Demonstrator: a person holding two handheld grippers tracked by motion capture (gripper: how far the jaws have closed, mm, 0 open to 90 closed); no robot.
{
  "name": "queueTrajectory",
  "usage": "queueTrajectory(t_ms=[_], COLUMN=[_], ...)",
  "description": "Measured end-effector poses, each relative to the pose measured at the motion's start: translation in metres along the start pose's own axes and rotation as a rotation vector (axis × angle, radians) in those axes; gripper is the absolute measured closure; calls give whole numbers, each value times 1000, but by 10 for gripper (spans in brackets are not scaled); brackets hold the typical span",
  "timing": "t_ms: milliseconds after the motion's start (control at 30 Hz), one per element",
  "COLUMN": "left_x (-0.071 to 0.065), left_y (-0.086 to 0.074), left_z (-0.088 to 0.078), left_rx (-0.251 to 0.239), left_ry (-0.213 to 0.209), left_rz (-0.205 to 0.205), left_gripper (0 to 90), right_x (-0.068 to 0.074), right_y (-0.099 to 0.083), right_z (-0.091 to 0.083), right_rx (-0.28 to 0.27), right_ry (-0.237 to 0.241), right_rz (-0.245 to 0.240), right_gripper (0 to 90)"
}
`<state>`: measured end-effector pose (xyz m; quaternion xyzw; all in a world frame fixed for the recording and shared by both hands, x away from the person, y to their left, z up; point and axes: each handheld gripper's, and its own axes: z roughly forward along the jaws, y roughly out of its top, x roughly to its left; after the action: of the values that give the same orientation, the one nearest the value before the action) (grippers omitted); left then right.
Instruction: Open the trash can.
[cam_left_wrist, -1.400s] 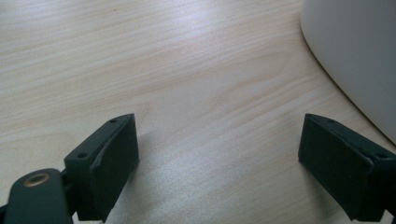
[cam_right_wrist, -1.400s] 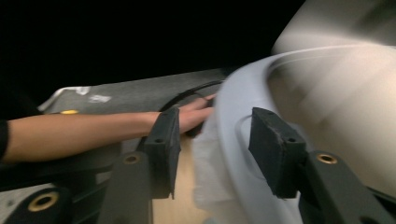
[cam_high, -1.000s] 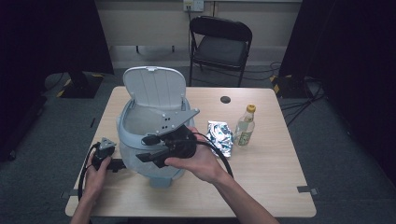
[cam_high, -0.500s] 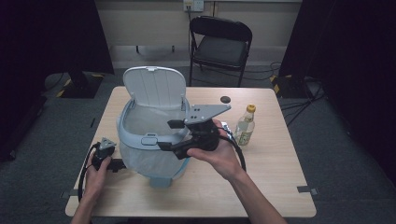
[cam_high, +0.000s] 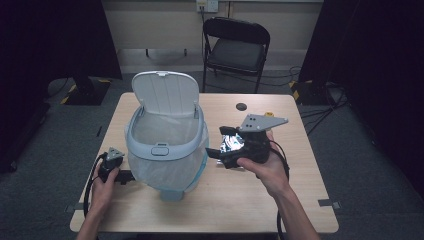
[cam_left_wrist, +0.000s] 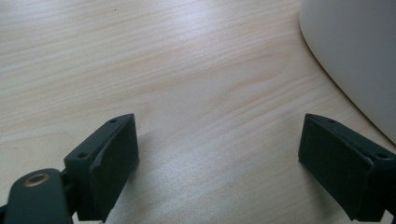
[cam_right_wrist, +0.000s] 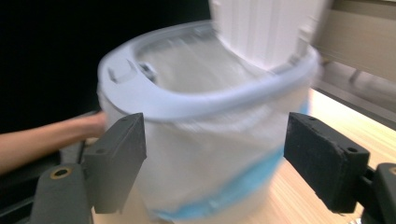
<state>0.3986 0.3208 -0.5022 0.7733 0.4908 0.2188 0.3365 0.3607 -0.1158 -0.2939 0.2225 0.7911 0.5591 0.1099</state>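
Observation:
A pale grey bin (cam_high: 165, 145) with a white liner stands on the wooden table (cam_high: 240, 200), its lid (cam_high: 164, 95) tipped up at the back. My right gripper (cam_high: 219, 142) hovers just right of the bin and points left at it; its jaws have just been opening and stand open with nothing held. In the right gripper view the bin (cam_right_wrist: 205, 140) looms blurred beyond the open gripper (cam_right_wrist: 215, 154). My left gripper (cam_high: 125, 176) rests on the table at the bin's left foot. In the left gripper view that gripper (cam_left_wrist: 219, 158) is open over bare wood, with the bin wall (cam_left_wrist: 355, 56) beside it.
A crumpled foil packet (cam_high: 232, 145) lies partly hidden behind my right gripper. A bottle's yellow cap (cam_high: 269, 114) peeks out behind the grey plate. A black cap (cam_high: 242, 106) lies near the far edge. A folding chair (cam_high: 235, 45) stands beyond the table. A forearm (cam_right_wrist: 46, 140) shows left of the bin.
My right gripper has swung to the right, from over the bin's front rim to the table beside it, and its jaws have spread wider. The left gripper has stayed put.

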Motion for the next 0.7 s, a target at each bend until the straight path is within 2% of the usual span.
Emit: queueTrajectory(t_ms=[233,300,400,500,567,700], left_x=[0,0,0,0,-1,-2], left_y=[0,0,0,0,0,0], left_z=[0,0,0,0,0,0], left_rx=[0,1,0,0,-1,1], left_ry=[1,0,0,1,4,8], left_rz=[-2,0,-4,-3,-5,-12], left_gripper=[117,117,117,117,117,119], right_x=[-16,-19,-27,-36,-41,-49], right_y=[-25,-32,-44,-57,-66,-80], right_z=[-3,-1,3,12,23,40], right_rx=[31,51,70,96,143,211], right_ry=[-48,-86,-118,-153,-200,-220], right_rz=[55,52,76,106,99,94], right_gripper=[211,193,170,165,200,224])
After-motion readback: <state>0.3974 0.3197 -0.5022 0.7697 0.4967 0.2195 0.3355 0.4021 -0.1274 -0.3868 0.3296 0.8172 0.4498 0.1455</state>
